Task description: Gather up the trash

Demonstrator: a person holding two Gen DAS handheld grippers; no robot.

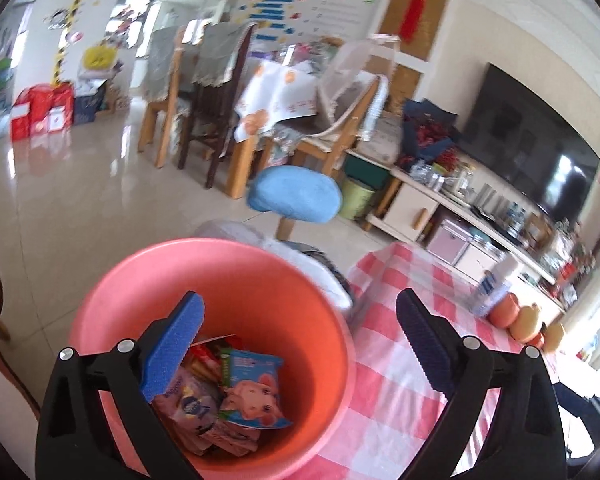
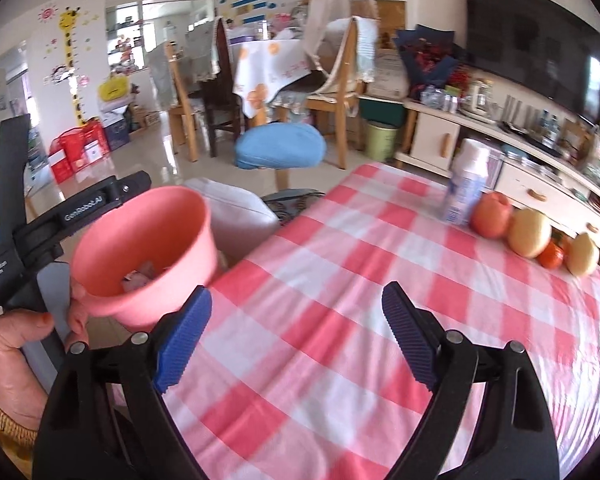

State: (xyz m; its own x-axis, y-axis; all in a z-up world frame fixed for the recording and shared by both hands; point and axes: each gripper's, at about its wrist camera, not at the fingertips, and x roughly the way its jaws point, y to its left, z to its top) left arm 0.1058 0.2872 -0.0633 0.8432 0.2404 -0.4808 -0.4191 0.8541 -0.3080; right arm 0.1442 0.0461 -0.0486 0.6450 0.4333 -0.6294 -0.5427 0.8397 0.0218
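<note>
Checked cloth (image 2: 340,320) under right gripper (image 2: 296,336) | round plastic bucket (image 1: 228,280), crinkly wrappers (image 1: 236,392) under left gripper (image 1: 300,344) | both wide apart, empty, tilted down

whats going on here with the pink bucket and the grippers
A person is collecting trash with a gripper in each hand. The pink bucket, beside the checked table, already holds snack wrappers. The left gripper is open above the bucket, holding nothing. The right gripper is open over the tablecloth, also holding nothing.
</note>
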